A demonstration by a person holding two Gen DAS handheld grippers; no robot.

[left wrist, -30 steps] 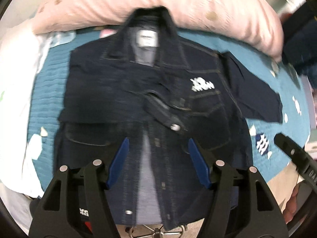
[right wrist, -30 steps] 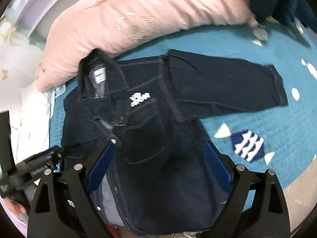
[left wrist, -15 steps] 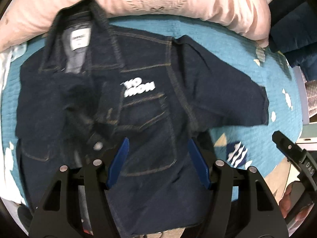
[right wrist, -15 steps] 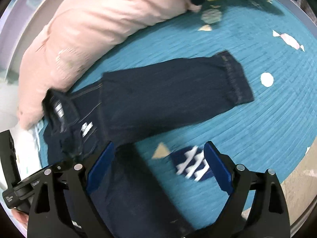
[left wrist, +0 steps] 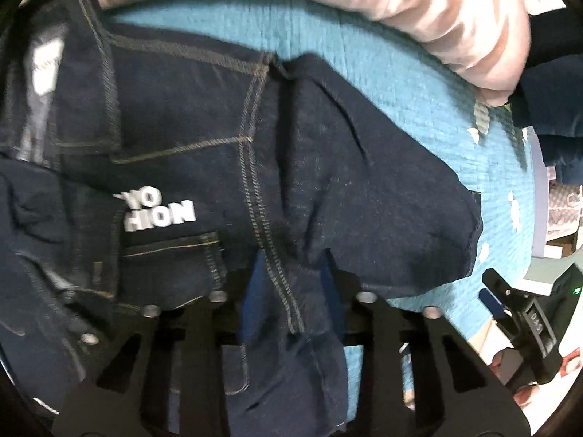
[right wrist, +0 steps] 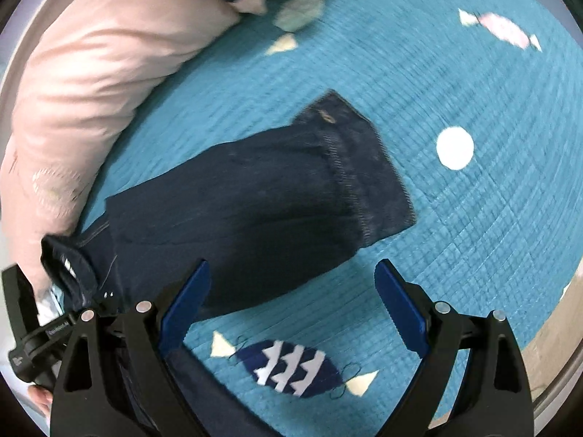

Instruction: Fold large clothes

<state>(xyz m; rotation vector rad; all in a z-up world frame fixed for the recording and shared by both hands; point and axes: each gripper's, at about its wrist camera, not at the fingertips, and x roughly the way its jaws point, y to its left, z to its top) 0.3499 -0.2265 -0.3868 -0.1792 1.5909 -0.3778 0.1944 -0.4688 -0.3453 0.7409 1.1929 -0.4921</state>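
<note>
A dark denim jacket lies spread on a teal quilt, collar at the upper left, white letters on the chest. My left gripper sits low at the jacket's side seam under the armpit, its blue pads on either side of a raised ridge of cloth; whether they pinch it is unclear. The jacket's sleeve stretches right across the quilt, cuff at its end. My right gripper is open and empty, hovering just below the sleeve. It also shows at the right edge of the left wrist view.
A large pink pillow lies along the far side of the quilt. Dark clothes are piled at the far right. The quilt's near edge meets a beige floor. The left gripper's body shows at the lower left.
Both grippers moved right and closer to the jacket. The left one dropped onto the side seam and its pads narrowed around the cloth. The right one swung over to the sleeve.
</note>
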